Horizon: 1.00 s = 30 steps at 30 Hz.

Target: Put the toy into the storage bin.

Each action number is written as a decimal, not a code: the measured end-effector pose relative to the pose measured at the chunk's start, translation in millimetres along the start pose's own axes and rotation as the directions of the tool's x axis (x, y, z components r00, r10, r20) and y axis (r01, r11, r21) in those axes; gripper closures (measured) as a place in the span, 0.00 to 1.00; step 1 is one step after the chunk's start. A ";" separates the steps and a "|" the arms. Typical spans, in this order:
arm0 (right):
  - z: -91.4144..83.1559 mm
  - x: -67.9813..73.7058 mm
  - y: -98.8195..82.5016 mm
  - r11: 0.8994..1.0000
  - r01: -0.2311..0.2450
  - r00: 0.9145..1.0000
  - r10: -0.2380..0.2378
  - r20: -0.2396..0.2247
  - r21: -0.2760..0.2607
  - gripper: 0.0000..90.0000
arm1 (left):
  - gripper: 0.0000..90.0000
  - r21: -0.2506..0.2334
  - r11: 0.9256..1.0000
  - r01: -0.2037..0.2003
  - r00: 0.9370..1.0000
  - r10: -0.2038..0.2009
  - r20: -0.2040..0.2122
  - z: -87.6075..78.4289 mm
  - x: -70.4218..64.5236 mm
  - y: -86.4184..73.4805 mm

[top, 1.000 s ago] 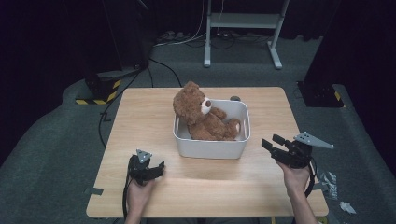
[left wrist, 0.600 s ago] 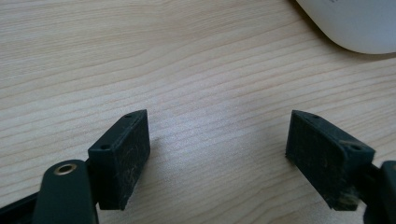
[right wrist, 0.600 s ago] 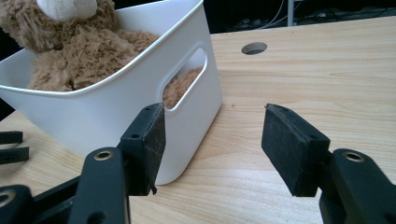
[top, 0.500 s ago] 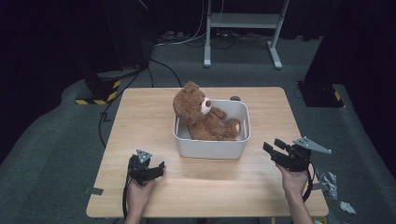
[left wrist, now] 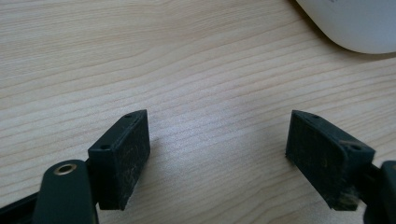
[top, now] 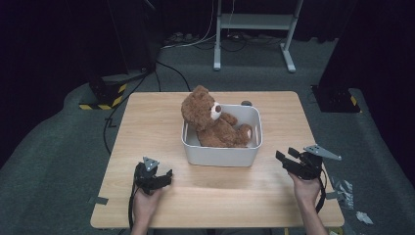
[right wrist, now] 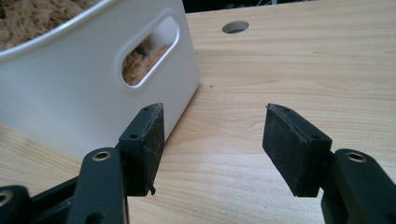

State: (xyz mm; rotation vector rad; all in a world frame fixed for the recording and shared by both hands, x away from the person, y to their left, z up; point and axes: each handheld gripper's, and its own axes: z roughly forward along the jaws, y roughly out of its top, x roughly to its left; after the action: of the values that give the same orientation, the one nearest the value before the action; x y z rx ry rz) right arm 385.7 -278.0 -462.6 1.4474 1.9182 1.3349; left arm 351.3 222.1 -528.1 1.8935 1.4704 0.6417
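A brown teddy bear (top: 211, 121) sits in a white bin (top: 221, 155) at the middle of the wooden table (top: 147, 122). Its fur shows through the bin's handle slot (right wrist: 150, 51) in the right gripper view. My left gripper (top: 166, 175) rests low near the table's front left, open and empty; in the left gripper view (left wrist: 217, 156) bare wood lies between its jaws, the bin's corner (left wrist: 350, 23) beyond. My right gripper (top: 286, 157) hangs open and empty at the bin's right, and in the right gripper view (right wrist: 212, 140) its left pad is close to the bin's corner.
A round hole (right wrist: 235, 26) sits in the tabletop behind the bin. Cables (top: 110, 125) run over the dark floor at the left. A metal stand (top: 254, 29) is behind the table, and scraps of paper (top: 347, 193) lie on the floor at the right.
My right gripper has sunk a little toward the tabletop beside the bin. The left gripper, bear and bin have kept their places.
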 end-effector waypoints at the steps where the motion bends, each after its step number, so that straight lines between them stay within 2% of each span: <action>1: 1.4 -0.6 -0.7 1.000 0.000 1.000 0.000 0.003 0.003 0.43 | 0.24 0.000 1.000 0.000 1.000 0.000 0.000 0.0 -0.1 0.0; 7: 6.6 -3.8 -3.6 1.000 -0.005 1.000 0.005 0.010 0.027 0.43 | 0.24 0.000 1.000 -0.001 1.000 0.001 0.000 -0.1 -0.2 -0.1; 12: 12.9 -7.3 -5.1 0.999 -0.005 0.999 0.003 0.035 0.047 0.43 | 0.24 -0.003 1.000 -0.006 1.000 0.006 -0.002 -0.1 0.2 -0.1; 19: 24.5 -12.8 -8.9 0.996 0.029 0.996 -0.036 0.083 0.089 0.43 | 0.24 -0.003 1.000 -0.003 1.000 0.003 -0.001 -0.1 0.1 -0.2; 22: 28.6 -14.0 -10.3 0.994 0.017 0.996 -0.027 0.090 0.109 0.43 | 0.24 -0.003 1.000 0.001 1.000 -0.001 0.003 0.1 -0.1 -0.3; 30: 40.0 -14.1 -14.0 0.990 0.035 0.992 -0.051 0.113 0.140 0.43 | 0.24 -0.003 1.000 -0.001 1.000 0.001 0.002 0.0 0.0 -0.2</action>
State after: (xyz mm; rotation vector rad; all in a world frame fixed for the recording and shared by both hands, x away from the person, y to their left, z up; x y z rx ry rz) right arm 414.3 -272.7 -496.6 1.5040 1.9871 1.0924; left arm 351.1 222.1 -528.3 1.8924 1.4665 0.6416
